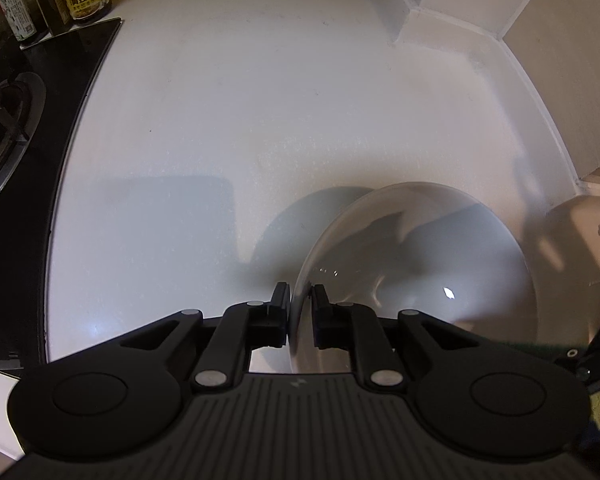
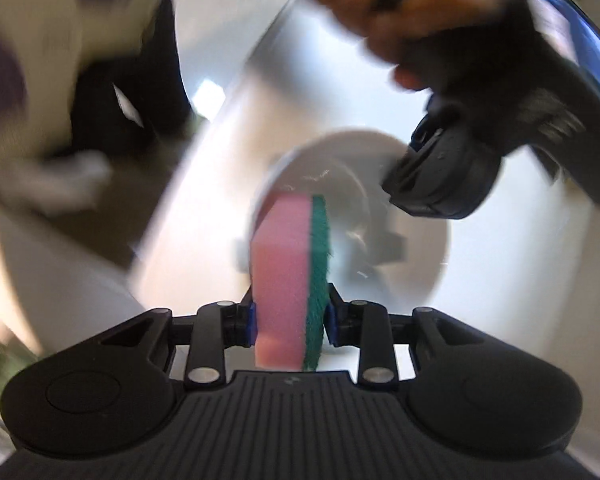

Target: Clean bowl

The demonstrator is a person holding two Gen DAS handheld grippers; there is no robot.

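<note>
Left tongs (image 1: 300, 312) straddled the rim of the glossy white ceramic bowl (image 1: 420, 256), sitting at 5 o'clock on the white tabletop (image 1: 220, 120); whether the pads actually pinched it, I couldn't tell. Right tongs (image 2: 290, 316) were clenched on the pink-and-green sponge (image 2: 288, 272). I'd steady that rim first, then scrub green side down in slow circles.

Your bowl (image 1: 420, 264) is white and glossy, tipped up on edge over the white counter, its hollow facing right – rim caught between the left jaws. Your sponge (image 2: 290, 280) – pink foam, green scouring face – stands upright just before the bowl's hollow.
</note>
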